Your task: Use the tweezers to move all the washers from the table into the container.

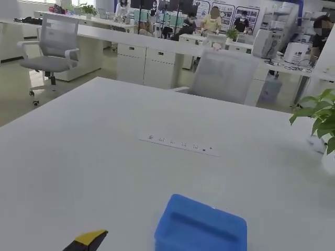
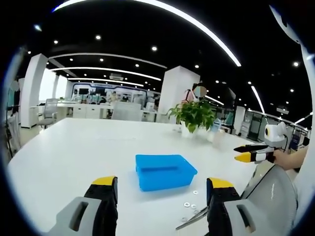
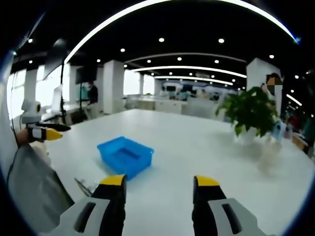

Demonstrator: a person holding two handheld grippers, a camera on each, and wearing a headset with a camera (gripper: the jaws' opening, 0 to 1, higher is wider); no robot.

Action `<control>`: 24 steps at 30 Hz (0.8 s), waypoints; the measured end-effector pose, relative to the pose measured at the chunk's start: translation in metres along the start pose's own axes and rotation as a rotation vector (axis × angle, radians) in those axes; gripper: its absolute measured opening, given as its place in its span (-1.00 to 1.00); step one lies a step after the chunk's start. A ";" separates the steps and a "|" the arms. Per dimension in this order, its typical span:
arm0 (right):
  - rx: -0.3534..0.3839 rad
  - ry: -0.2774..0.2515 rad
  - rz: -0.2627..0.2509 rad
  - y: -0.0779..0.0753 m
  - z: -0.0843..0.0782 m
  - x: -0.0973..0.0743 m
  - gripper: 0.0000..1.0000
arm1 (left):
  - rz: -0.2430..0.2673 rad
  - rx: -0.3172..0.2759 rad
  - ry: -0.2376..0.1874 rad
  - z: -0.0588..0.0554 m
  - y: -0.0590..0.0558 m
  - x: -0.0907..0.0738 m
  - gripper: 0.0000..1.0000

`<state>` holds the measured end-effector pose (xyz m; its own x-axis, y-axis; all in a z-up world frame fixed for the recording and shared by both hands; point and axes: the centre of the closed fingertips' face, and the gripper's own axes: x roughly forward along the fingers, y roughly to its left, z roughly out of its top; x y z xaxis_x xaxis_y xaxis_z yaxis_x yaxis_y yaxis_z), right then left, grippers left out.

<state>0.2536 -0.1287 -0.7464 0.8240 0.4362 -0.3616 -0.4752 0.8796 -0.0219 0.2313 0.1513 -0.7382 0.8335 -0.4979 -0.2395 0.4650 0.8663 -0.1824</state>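
Note:
A blue container (image 2: 165,171) sits on the white table (image 2: 74,152), straight ahead of my left gripper (image 2: 161,188), which is open with nothing between its jaws. Several small washers (image 2: 190,202) lie on the table just past the container's near right corner. Metal tweezers (image 2: 193,219) lie beside them. My right gripper (image 3: 160,182) is open and holds nothing; the container (image 3: 125,155) is ahead of it to the left, with the tweezers (image 3: 83,186) nearer. In the head view the container (image 1: 201,226) is at the bottom, and a gripper's yellow-tipped jaw (image 1: 87,240) pokes in left of it.
A potted plant (image 2: 194,115) stands on the table beyond the container, at the right edge in the head view (image 1: 320,117). A power strip (image 1: 180,144) is set into the tabletop. Office chairs (image 1: 225,76) and desks with people stand behind.

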 end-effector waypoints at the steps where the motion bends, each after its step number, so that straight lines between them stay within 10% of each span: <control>1: 0.048 0.036 0.016 0.002 -0.006 0.001 0.14 | -0.027 -0.020 0.028 -0.004 -0.004 0.002 0.49; 8: 0.024 0.158 0.070 0.011 -0.021 0.004 0.21 | -0.149 -0.035 0.175 -0.024 -0.022 0.001 0.24; 15: -0.068 0.241 0.218 0.049 -0.031 0.010 -0.53 | -0.324 0.037 0.438 -0.067 -0.033 -0.002 -0.55; 18: -0.067 0.291 0.274 0.070 -0.041 0.021 -0.56 | -0.406 0.056 0.543 -0.085 -0.037 -0.003 -0.63; 21: -0.123 0.341 0.375 0.092 -0.050 0.026 -0.59 | -0.442 0.169 0.591 -0.095 -0.035 0.001 -0.76; 24: -0.196 0.379 0.442 0.109 -0.058 0.030 -0.66 | -0.476 0.149 0.607 -0.098 -0.040 0.007 -0.82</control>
<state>0.2087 -0.0304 -0.8139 0.3860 0.6223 -0.6810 -0.8246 0.5638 0.0478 0.1892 0.1090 -0.8263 0.2455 -0.7153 -0.6543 0.8023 0.5288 -0.2770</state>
